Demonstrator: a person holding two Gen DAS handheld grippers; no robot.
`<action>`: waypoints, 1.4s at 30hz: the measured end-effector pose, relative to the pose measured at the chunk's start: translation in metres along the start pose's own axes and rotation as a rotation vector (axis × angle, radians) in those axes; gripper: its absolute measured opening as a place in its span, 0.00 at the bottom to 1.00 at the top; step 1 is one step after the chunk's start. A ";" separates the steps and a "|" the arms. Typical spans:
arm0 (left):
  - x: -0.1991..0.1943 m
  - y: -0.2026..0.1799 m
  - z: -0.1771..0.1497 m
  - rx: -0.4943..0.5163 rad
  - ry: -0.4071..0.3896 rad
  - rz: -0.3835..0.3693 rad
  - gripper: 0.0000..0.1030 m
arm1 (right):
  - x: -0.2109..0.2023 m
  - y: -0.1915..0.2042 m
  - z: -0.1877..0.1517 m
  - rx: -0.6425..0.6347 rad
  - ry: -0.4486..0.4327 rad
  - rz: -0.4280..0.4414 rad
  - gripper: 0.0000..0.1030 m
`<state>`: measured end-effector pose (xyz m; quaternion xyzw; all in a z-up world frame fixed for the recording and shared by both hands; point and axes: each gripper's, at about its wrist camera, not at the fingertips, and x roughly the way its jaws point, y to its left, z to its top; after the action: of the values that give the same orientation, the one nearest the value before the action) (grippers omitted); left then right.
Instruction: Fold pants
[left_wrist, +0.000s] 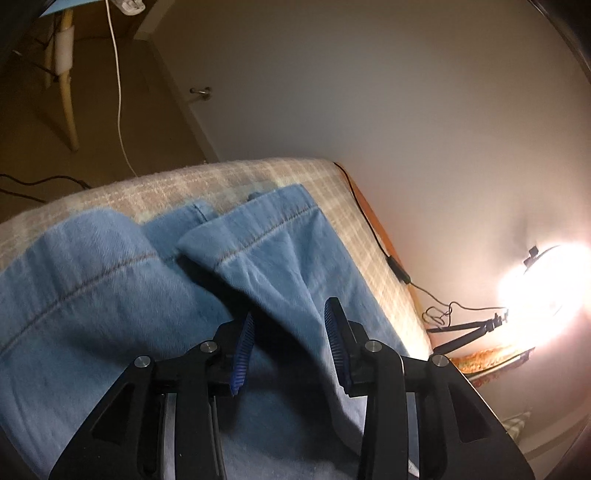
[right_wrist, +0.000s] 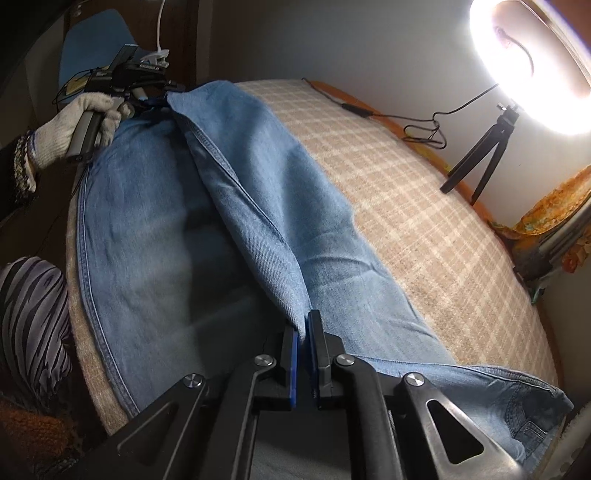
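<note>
My right claw (right_wrist: 303, 334) pinched a raised fold of the jeans (right_wrist: 155, 229) at lower centre of its view. My left claw (left_wrist: 288, 343) hung wide apart over the hems. The jeans lay across the checked blanket (right_wrist: 424, 206), filling the left half.

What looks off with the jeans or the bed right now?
Nothing damaged. The jeans lie on the checked blanket mid-fold, one leg lifted into a ridge by the right tool. A black cable trails along the far edge.
</note>
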<state>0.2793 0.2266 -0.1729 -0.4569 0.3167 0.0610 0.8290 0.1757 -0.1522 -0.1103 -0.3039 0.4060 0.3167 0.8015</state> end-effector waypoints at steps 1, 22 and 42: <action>0.004 0.000 0.003 0.011 0.018 0.003 0.31 | 0.002 -0.001 0.000 -0.001 0.007 0.007 0.09; -0.002 -0.039 0.015 0.247 0.019 0.029 0.04 | 0.030 -0.016 0.013 -0.108 0.073 -0.038 0.02; -0.091 0.036 -0.051 0.219 -0.017 0.053 0.04 | -0.042 0.052 -0.037 -0.087 -0.003 0.009 0.01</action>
<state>0.1688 0.2240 -0.1656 -0.3548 0.3264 0.0517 0.8746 0.0996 -0.1587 -0.1047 -0.3363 0.3922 0.3379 0.7867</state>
